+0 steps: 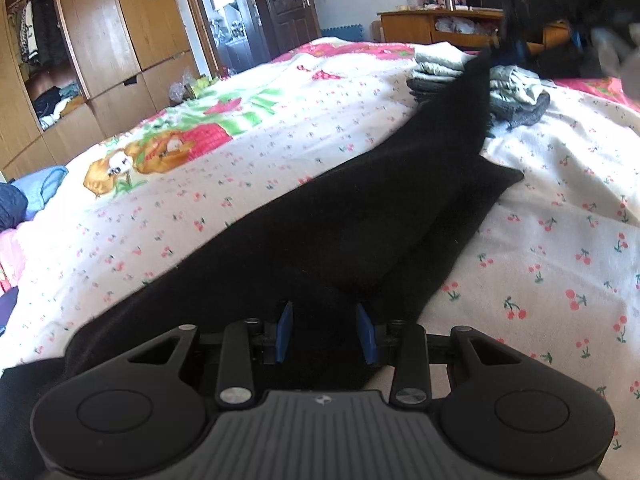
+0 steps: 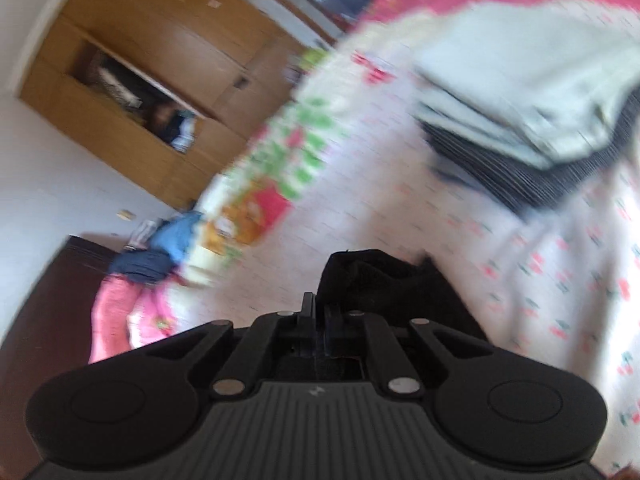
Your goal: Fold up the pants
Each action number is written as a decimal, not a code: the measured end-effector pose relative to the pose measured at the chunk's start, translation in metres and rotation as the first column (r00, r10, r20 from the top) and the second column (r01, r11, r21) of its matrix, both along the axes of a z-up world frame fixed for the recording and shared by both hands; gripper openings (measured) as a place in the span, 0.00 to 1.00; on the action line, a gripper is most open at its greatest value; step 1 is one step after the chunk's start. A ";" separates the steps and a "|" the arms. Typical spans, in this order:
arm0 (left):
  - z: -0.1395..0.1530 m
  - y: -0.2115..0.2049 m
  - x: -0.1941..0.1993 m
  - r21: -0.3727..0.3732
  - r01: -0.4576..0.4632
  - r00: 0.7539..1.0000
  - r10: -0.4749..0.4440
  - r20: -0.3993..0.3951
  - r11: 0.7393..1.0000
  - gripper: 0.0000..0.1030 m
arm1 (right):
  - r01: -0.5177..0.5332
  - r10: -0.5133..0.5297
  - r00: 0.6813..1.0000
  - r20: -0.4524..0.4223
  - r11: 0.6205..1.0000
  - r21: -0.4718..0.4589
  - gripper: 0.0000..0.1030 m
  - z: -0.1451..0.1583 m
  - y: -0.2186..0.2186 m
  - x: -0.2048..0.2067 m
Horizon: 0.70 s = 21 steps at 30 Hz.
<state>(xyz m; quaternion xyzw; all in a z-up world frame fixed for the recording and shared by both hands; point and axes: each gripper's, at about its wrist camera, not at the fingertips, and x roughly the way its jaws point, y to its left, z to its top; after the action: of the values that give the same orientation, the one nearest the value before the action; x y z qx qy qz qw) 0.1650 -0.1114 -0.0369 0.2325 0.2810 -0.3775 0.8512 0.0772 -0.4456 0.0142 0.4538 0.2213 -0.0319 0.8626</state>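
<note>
Black pants [image 1: 320, 240] lie on the cherry-print bedsheet [image 1: 240, 168], stretched from near my left gripper up to the far right. My left gripper [image 1: 325, 330] is open, its blue pads [image 1: 285, 330] on either side of a ridge of the black cloth at the near end. My right gripper [image 1: 540, 8] shows blurred at the top right of the left wrist view, lifting the far end of the pants off the bed. In the right wrist view the right gripper [image 2: 318, 312] is shut on a bunch of the black pants [image 2: 372, 280], held above the bed; this view is motion-blurred.
A stack of folded grey and pale clothes [image 1: 480, 80] sits on the bed at the far right, also in the right wrist view [image 2: 532, 112]. A wooden wardrobe [image 1: 100, 60], an open door [image 1: 288, 0] and a wooden cabinet [image 1: 440, 24] stand beyond. Blue and pink clothes [image 1: 32, 196] lie at left.
</note>
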 end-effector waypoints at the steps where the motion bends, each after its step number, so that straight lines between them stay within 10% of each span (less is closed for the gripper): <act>1: 0.001 0.000 0.001 -0.004 -0.005 1.000 0.005 0.004 1.000 0.48 | 0.005 -0.005 0.998 0.062 1.000 0.004 0.05 0.007 0.000 -0.004; 4: -0.002 0.002 0.002 -0.015 -0.028 1.000 0.028 -0.013 1.000 0.48 | 0.035 -0.036 0.990 0.139 0.999 0.007 0.05 -0.012 -0.002 -0.017; 9: -0.014 0.002 -0.006 0.021 -0.011 1.000 0.011 -0.023 1.000 0.48 | 0.120 -0.092 0.967 -0.239 0.987 0.106 0.09 -0.104 -0.018 -0.018; 16: -0.011 0.000 -0.003 0.022 -0.005 1.000 0.006 -0.018 1.000 0.48 | 0.147 -0.112 0.976 -0.185 0.972 0.184 0.39 -0.090 -0.012 -0.046; 21: -0.010 -0.006 -0.001 0.021 -0.009 1.000 0.009 -0.010 1.000 0.48 | 0.201 -0.151 0.969 -0.196 0.944 0.264 0.40 -0.106 -0.009 -0.035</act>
<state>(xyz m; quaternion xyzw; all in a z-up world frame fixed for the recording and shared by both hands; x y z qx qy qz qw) 0.1640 -0.1170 -0.0468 0.2382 0.2903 -0.3718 0.8490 0.0420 -0.4550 -0.0920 0.5853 0.2559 -0.1165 0.7605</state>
